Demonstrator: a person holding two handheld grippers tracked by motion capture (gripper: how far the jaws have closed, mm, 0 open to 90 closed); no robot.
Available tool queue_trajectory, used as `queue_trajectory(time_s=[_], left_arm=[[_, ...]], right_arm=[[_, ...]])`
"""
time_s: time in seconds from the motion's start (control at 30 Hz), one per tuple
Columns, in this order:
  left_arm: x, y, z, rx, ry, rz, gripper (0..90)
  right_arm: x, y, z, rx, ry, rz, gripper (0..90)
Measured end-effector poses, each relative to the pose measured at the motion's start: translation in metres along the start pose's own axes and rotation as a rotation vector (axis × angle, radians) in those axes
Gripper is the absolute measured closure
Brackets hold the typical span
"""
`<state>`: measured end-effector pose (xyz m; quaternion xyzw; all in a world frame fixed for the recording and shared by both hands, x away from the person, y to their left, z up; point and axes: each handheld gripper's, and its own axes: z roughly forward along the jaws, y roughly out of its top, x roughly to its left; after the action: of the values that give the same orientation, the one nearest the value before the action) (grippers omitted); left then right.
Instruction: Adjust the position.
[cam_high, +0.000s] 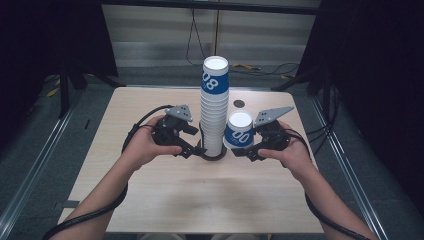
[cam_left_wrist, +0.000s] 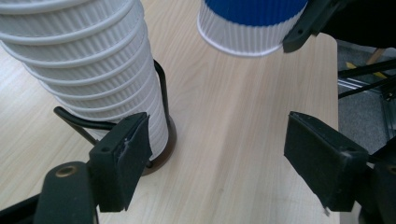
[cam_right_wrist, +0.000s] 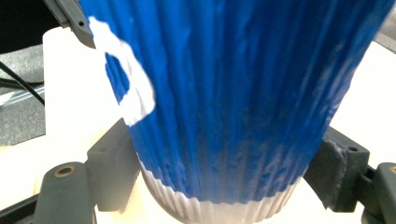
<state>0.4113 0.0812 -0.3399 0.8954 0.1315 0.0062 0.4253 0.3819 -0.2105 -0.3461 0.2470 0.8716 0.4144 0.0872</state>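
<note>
Forearms at frame bottom: right gripper (cam_high: 248, 146) clamps a blue cup (cam_high: 239, 131); left gripper (cam_high: 192, 143), jaws spread, should steady the stack (cam_high: 214, 112).

Pale wood-grain surface (cam_high: 165, 210) at frame centre, standing on grey floor (cam_high: 30, 150). Light panelled wall (cam_high: 150, 35) across the top, with black cables (cam_high: 192, 30) hanging down it. Dark curtains (cam_high: 380, 75) at upper left and right, metal rails (cam_high: 35, 167) along both sides.

One tall stack of cups (cam_high: 214, 107) is standing in one wire holder (cam_high: 212, 156), one single cup (cam_high: 238, 130) is being held apart, and two grippers (cam_high: 186, 141) (cam_high: 252, 145) are showing
</note>
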Motion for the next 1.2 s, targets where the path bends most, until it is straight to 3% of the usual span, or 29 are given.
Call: queue_trajectory(time_s=[0.4, 1.2], left_arm=[[-0.003, -0.001, 0.004, -0.005, -0.015, 0.001, 22.6], [-0.006, 0.0, 0.01, -0.016, -0.033, 0.001, 21.1]], right_arm=[[0.006, -0.005, 0.013, 0.081, 0.024, -0.052, 21.0], [0.007, -0.002, 0.019, 0.223, 0.047, -0.136, 21.0]])
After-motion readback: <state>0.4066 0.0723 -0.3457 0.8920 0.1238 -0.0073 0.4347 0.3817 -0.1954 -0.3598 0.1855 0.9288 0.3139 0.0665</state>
